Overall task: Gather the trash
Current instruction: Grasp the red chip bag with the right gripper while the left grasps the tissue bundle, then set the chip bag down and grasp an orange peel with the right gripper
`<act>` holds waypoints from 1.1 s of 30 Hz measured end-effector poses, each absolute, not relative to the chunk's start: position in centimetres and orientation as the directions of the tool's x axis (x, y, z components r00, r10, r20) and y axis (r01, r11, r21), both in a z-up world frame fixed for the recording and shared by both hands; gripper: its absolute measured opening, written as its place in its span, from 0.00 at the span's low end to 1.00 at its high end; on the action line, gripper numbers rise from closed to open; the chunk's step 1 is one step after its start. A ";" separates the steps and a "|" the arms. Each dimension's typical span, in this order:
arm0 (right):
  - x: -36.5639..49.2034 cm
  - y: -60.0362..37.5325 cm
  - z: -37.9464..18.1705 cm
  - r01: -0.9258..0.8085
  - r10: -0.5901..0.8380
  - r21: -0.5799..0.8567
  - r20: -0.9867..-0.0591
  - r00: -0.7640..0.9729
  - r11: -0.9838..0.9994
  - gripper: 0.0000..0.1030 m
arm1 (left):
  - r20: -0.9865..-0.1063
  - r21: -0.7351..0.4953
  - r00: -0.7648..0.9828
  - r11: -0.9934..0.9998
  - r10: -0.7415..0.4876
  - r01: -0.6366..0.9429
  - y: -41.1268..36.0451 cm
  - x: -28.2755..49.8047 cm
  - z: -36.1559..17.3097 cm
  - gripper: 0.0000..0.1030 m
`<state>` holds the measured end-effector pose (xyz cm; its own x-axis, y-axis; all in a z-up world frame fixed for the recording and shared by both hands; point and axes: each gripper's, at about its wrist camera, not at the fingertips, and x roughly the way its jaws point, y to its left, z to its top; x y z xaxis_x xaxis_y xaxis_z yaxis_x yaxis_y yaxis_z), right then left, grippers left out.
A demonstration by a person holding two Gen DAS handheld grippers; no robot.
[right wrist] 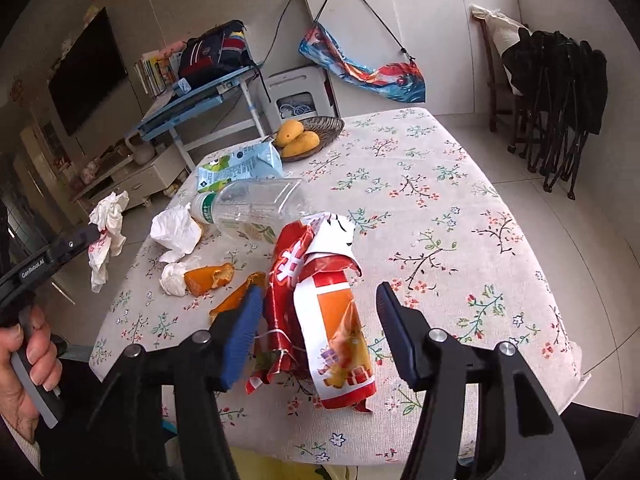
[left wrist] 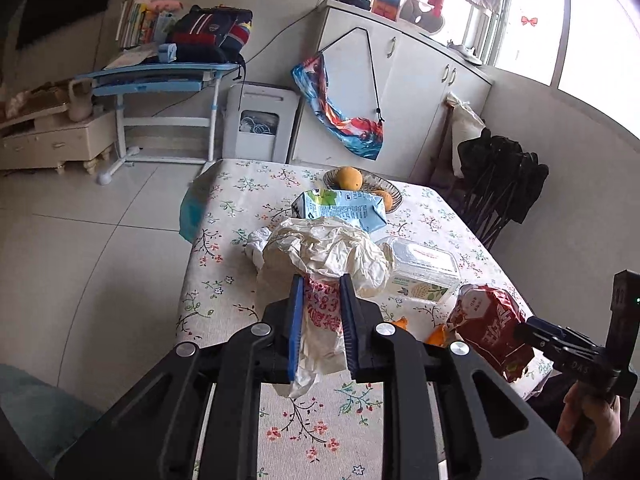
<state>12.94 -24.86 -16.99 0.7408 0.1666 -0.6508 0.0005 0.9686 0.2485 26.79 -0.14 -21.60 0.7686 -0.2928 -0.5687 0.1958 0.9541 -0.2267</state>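
On the table we are counting two mangoes in one basket near the far edge, one milk carton, one clear plastic bottle and one red snack bag. We are also seeing two pieces of orange peel, two crumpled white tissues towards the left edge, and one crumpled bag off the tabletop.

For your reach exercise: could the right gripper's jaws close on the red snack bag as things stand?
Probably yes: the right gripper has its jaws open on either side of the red snack bag, with nothing between.
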 end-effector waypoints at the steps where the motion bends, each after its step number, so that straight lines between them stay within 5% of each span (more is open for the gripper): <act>1: 12.3 -24.9 -16.2 0.013 0.134 0.228 -0.618 0.774 0.974 0.55 | -0.564 -0.225 0.772 0.954 -0.292 0.196 -0.1 26.6 -21.5 0.17; 5: 10.2 -22.5 -12.8 -0.134 0.211 0.190 -0.482 0.850 0.973 0.56 | -0.556 -0.232 0.779 0.954 -0.289 0.188 0.2 26.2 -21.2 0.17; 10: 13.0 -18.6 -16.3 -0.224 0.338 0.255 -0.651 0.679 0.941 0.59 | -0.553 -0.240 0.780 0.953 -0.292 0.186 0.4 26.2 -21.0 0.17; 12: 14.5 -18.1 -18.5 -0.171 0.333 0.293 -0.704 0.627 0.941 0.52 | -0.550 -0.242 0.782 0.952 -0.293 0.187 0.5 26.0 -21.1 0.17; 20: 18.5 -16.7 -21.7 -0.036 0.277 0.319 -0.756 0.593 0.947 0.48 | -0.537 -0.252 0.787 0.948 -0.303 0.194 0.7 25.7 -20.9 0.17; 22: 19.0 -16.1 -21.6 -0.048 0.248 0.275 -0.762 0.598 0.960 0.42 | -0.535 -0.247 0.788 0.948 -0.305 0.199 0.6 25.6 -20.9 0.17; 26: 19.4 -15.7 -21.8 -0.093 0.223 0.210 -0.771 0.597 0.973 0.17 | -0.531 -0.228 0.792 0.951 -0.301 0.208 0.4 25.2 -20.8 0.17; 33: 17.4 -16.9 -21.2 -0.125 0.264 0.239 -0.749 0.608 0.963 0.12 | -0.522 -0.173 0.807 0.961 -0.277 0.218 -0.5 24.4 -20.4 0.17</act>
<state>17.36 -16.89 -21.23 0.6080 0.2642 -0.7487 -0.1246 0.9631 0.2387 24.41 -0.50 -20.35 0.8069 -0.2768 -0.5218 0.2177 0.9606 -0.1728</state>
